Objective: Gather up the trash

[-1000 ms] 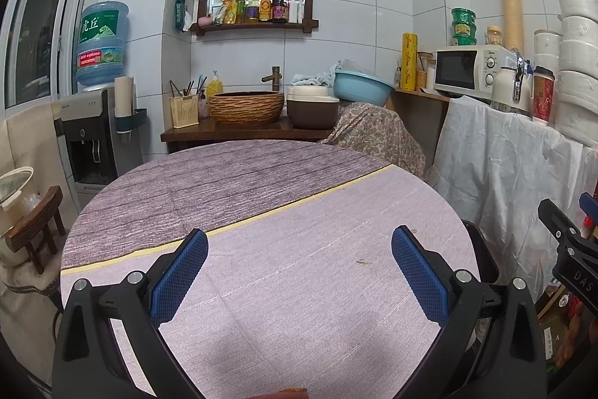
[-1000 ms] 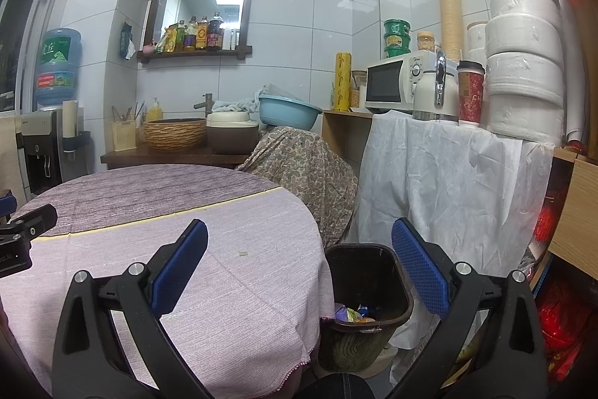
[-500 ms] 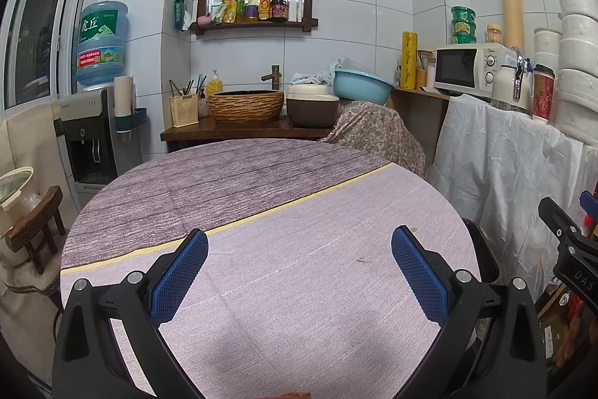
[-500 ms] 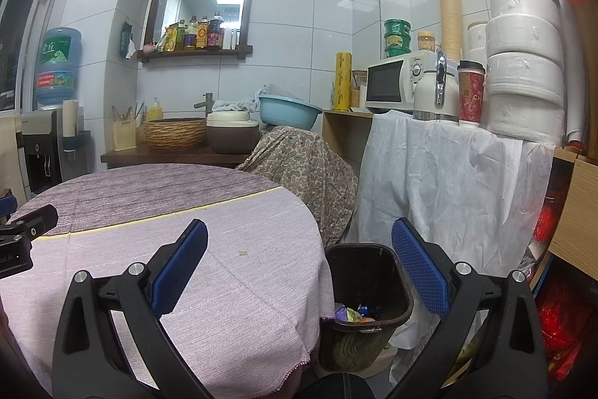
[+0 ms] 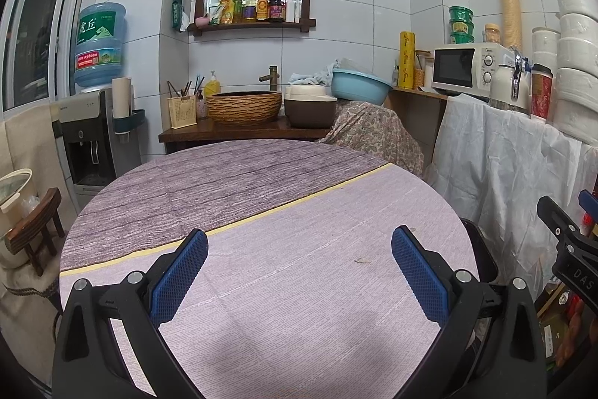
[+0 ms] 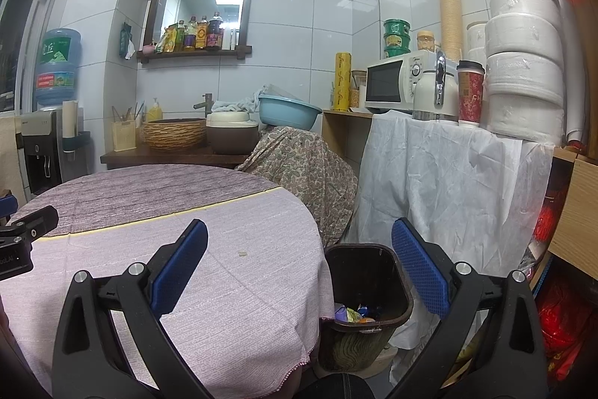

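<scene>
Almost nothing shifted since a second ago – both grippers hovering in the same places over the round table [image 5: 261, 287], its lilac cloth all but bare. Left gripper [image 5: 298, 272] spread wide and empty above the cloth; right gripper [image 6: 299, 268] likewise wide apart and empty, poised over the table's edge and the dark trash bin [image 6: 396, 287] just beside it on the floor. Inside the bin, a small heap of coloured wrappers [image 6: 353, 313] – too jumbled to count. Left on the cloth, one tiny crumb [image 5: 360, 260], seen from the right wrist as a pale speck [image 6: 242, 253], apparently the same bit. Likely feather-light, dry and brittle, probably too flat for an easy pinch; best taken by closing the fingertips low around it against the soft cloth, or swept toward the edge. Counted: one table, one bin, two grippers, one crumb. Task seemingly close to done.
</scene>
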